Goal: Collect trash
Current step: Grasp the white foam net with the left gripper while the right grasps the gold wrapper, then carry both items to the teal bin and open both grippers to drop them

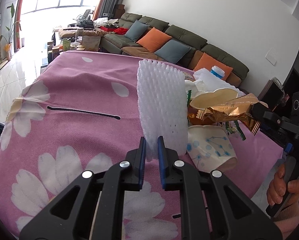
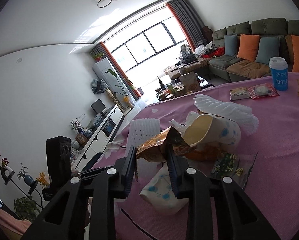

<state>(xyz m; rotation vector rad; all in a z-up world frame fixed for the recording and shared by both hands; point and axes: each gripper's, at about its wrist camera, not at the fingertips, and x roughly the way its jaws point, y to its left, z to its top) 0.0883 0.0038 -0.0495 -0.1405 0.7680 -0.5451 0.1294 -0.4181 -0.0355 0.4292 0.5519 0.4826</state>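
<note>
Table [image 1: 73,84]: It is covered by a pink cloth with white flowers. The trash is heaped on the right part of it.
Left gripper [image 1: 151,140]: The near edge of the foam net [image 1: 161,104] is pinched between its blue pads. The net is held up on end, just beside the heap.
Foam net: It is soft and squashy, so it should be held only as tight as is needed. It should be carried low and laid on the heap, not dropped from high up.
Heap: Two paper cups [image 1: 211,150] are lying on their sides, with tissue, more foam and small wrappers packed around them. Everything is touching.
Gold wrapper [image 1: 227,112]: It is gripped at one end by the right gripper [image 2: 151,150], above the cups. In the right view the foil is seen crumpled between the fingers.
Care: The foil is slippery, so a firm hold should be kept. The cups can roll, so they should not be bumped.
Still apart: A blue cup [image 2: 278,74] and three snack packets [image 2: 253,92] are left far across the table. They are probably to be picked up next.
</note>
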